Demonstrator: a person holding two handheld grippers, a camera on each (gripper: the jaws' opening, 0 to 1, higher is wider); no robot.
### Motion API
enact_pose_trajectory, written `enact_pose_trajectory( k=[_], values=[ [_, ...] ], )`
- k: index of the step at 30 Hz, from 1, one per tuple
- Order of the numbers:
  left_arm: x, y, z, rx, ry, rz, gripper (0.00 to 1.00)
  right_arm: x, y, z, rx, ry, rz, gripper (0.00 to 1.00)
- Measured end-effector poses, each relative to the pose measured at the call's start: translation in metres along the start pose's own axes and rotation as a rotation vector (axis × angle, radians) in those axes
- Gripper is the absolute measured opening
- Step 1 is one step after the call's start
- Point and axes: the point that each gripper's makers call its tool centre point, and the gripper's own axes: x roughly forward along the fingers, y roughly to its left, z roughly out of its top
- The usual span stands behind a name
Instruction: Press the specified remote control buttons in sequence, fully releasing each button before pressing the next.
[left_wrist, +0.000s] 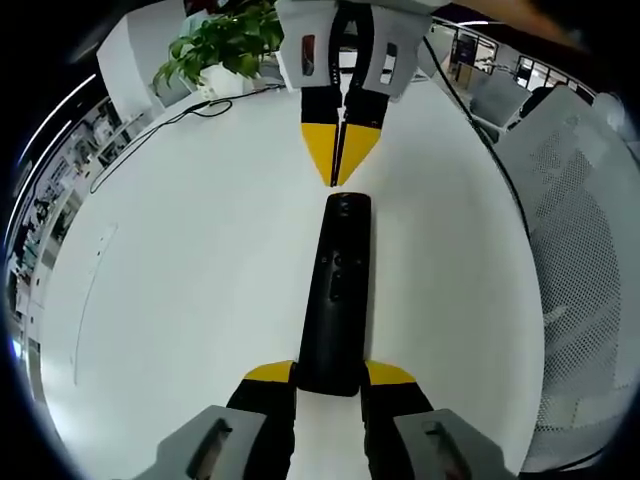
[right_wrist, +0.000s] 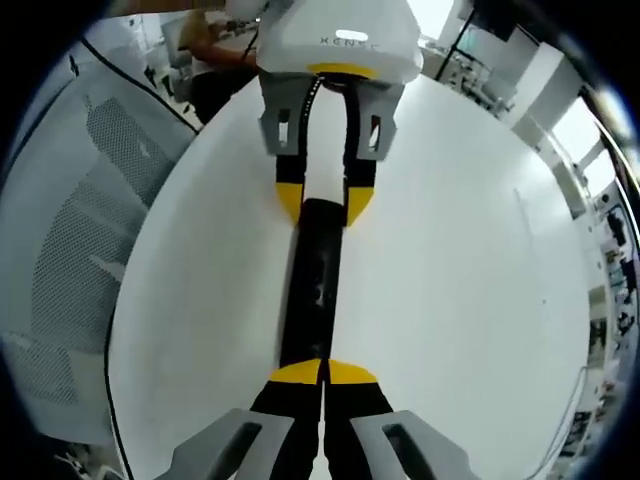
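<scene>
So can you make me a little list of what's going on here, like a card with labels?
Thing being used: black remote control, lying flat on the white table
Left gripper: jaws either side of the remote's near end, holding it steady
Right gripper: jaws closed together, yellow tips at the remote's far end
Is a button pressed: cannot tell
Buttons: facing up, small ones near the middle
Also around: green plant, grey mesh chair, black cable
</scene>
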Motion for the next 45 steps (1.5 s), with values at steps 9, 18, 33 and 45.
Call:
enact_pose_trajectory(
  k=[9, 18, 33, 45],
  values=[
    [0.0, 0.0, 0.001, 0.0, -0.005, 0.001, 0.24, 0.005, 0.002, -0.001, 0.004, -0.008, 0.006, 0.0],
    [0.0, 0.001, 0.002, 0.0, -0.007, 0.0, 0.24, 0.01, 0.003, -0.002, 0.005, -0.011, 0.013, 0.0],
    [0.0, 0.001, 0.002, 0.002, -0.007, 0.0, 0.24, 0.016, 0.006, -0.003, 0.011, -0.009, 0.029, 0.0],
    [0.0, 0.001, 0.002, 0.002, -0.007, 0.005, 0.24, 0.017, 0.006, -0.003, 0.0, 0.001, 0.035, 0.0]
  ],
)
